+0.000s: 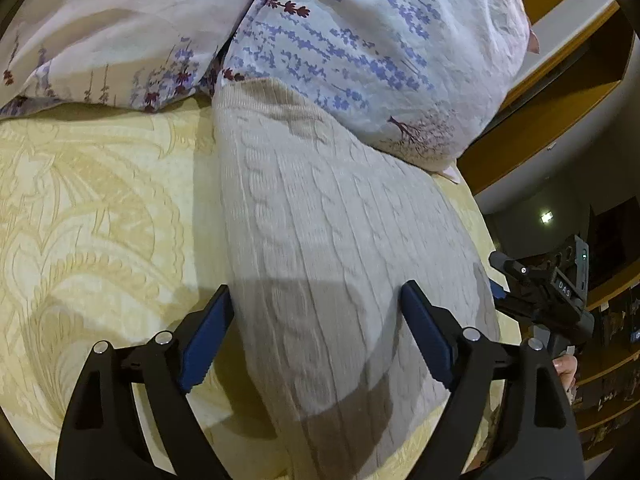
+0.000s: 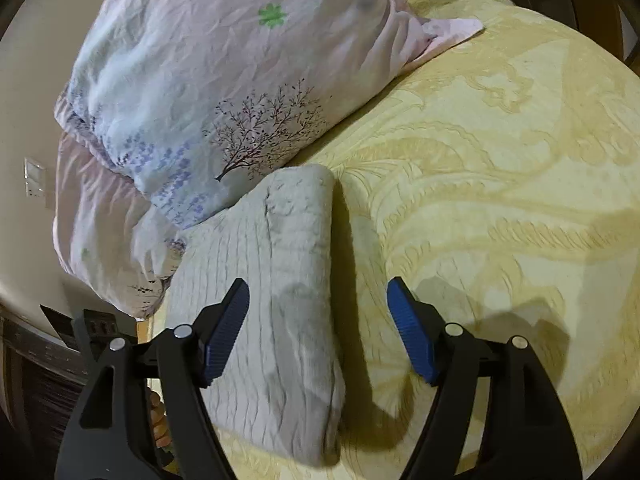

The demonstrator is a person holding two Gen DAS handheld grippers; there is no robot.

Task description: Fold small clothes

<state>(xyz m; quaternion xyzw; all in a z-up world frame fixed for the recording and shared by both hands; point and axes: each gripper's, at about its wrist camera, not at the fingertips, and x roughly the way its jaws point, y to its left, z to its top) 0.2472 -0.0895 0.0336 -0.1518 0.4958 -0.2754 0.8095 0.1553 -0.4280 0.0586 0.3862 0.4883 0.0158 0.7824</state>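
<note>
The left hand-held gripper (image 1: 316,320) hangs low over the bed, its two blue-padded fingers (image 1: 206,338) spread wide and grasping nothing. Between them lies the folded cream cable-knit sweater (image 1: 320,232), a long thick bundle on the pale yellow embossed bedspread (image 1: 100,208). I cannot tell if the pads touch the knit or only stand above it.

The right hand-held gripper (image 2: 318,328) is also released, with its jaws wide apart. Its left finger is over the sweater (image 2: 280,280) and its right finger is over the bare bedspread (image 2: 500,200), so the gripper straddles the right edge of the bundle.

The far end of the sweater goes against the crumpled white duvet with purple flowers and a dark tree print (image 1: 380,48), and it seems tucked a little under it. The near end is cut off behind the gripper bodies in both views.

In the left wrist view the right gripper shows just beside the sweater at the right edge, partly cut off, with a bit of the holding hand (image 1: 566,368) below. The dark room behind is hard to make out.
</note>
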